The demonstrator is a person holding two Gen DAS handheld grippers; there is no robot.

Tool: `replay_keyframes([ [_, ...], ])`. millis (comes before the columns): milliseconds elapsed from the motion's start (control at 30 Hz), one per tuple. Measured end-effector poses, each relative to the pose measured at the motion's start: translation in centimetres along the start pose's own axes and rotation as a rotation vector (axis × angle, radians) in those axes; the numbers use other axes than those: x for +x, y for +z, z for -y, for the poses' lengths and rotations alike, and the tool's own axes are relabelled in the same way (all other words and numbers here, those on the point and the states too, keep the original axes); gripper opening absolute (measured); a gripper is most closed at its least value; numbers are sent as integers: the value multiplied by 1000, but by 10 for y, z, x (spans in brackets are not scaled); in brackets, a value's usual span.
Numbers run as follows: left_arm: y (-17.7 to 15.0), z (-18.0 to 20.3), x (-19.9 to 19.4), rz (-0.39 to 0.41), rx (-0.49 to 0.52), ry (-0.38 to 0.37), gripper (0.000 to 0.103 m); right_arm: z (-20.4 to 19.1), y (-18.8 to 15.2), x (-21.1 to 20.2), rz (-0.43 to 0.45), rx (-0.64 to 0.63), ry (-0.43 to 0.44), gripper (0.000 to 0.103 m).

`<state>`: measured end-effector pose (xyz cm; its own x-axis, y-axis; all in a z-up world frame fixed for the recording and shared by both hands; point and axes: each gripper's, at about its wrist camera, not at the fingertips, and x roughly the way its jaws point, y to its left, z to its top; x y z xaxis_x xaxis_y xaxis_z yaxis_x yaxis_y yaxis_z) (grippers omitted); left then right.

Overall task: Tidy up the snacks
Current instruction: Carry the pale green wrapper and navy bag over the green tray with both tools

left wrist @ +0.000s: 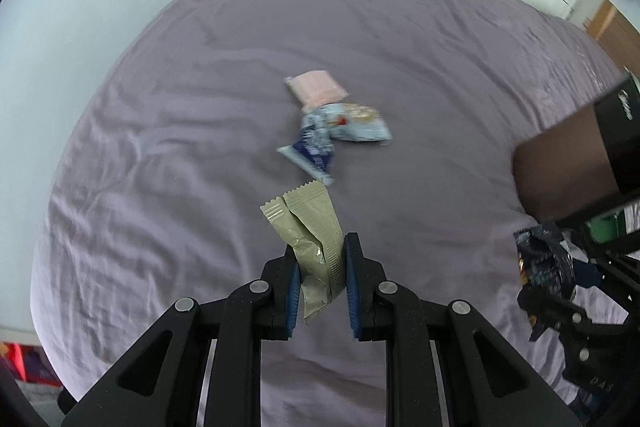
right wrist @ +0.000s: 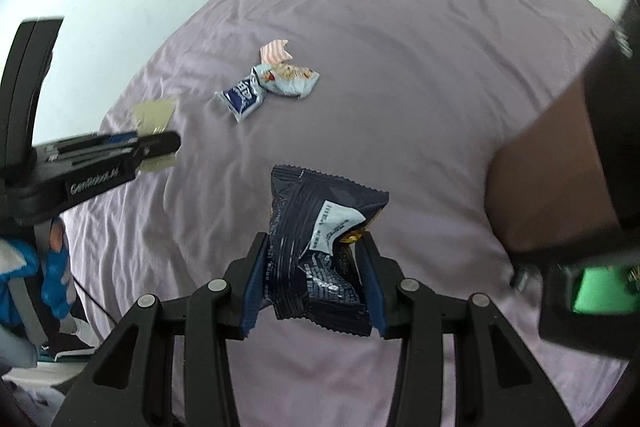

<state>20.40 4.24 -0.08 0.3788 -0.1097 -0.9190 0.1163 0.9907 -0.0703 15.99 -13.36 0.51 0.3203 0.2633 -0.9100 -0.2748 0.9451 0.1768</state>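
1. Here, the left gripper [left wrist: 320, 259] pinches a crinkled olive-green foil sachet [left wrist: 312, 227].
2. The right gripper [right wrist: 314, 259] clamps a dark navy snack packet [right wrist: 320, 239].
3. Three small wrappers [right wrist: 268, 79] lie farther off on the wrinkled lilac bedsheet [right wrist: 400, 47]; white walls behind.

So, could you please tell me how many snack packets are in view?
5: an olive packet in the left jaws, a dark navy packet in the right jaws, and pink, light-blue and blue-white packets clustered on the bed.
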Motion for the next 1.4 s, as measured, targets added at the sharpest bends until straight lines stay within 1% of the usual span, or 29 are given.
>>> replay_keyframes([
  [267,-6,47,-8,-5,90,-36,16,23,-28,-29,-21,35,-35,33],
  [700,-6,95,-2,-36,189,-59,16,41,-76,-44,-52,100,-42,33],
  [833,-10,114,-2,-43,228,-65,16,54,-92,-51,-56,138,-50,33],
  [1067,-19,150,0,-61,301,-84,16,87,-120,-68,-57,218,-91,33],
  [1233,-24,175,2,-73,347,-100,16,109,-136,-79,-49,267,-123,33],
  [1400,-28,192,4,-84,376,-108,16,123,-146,-84,-43,305,-141,33],
])
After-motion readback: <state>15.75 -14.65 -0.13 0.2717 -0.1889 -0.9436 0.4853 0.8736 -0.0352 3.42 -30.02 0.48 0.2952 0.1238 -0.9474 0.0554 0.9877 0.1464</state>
